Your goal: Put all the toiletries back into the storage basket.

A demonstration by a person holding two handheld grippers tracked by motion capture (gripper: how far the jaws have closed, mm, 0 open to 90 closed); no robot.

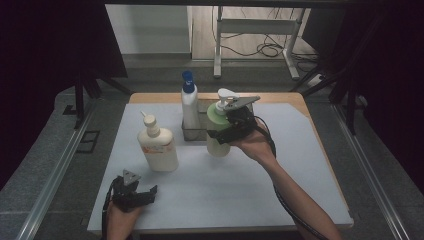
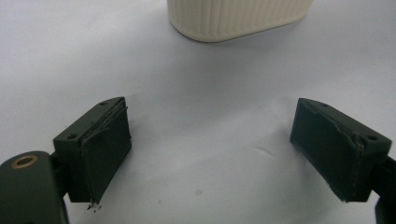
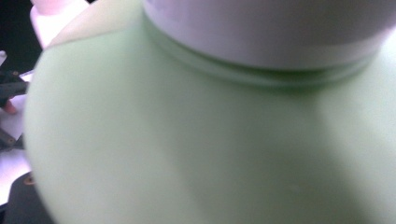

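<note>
A pale green pump bottle (image 1: 216,142) with a white pump head stands tilted near the middle of the white mat (image 1: 225,190). My right gripper (image 1: 221,131) is closed around its upper body from the right. In the right gripper view the green bottle (image 3: 187,154) is pressed close, with its white collar at the top. My left gripper (image 1: 137,187) rests low at the front left with its jaws wide apart. In the left gripper view the left gripper (image 2: 210,149) has bare mat between its pads. A cream ribbed bottle (image 2: 233,18) stands just ahead of it.
The cream pump bottle (image 1: 159,147) stands left of centre. A white bottle with a blue cap (image 1: 189,105) sits in a small dark rack (image 1: 195,132) behind, right beside the green bottle. Metal rails run along both table sides.
</note>
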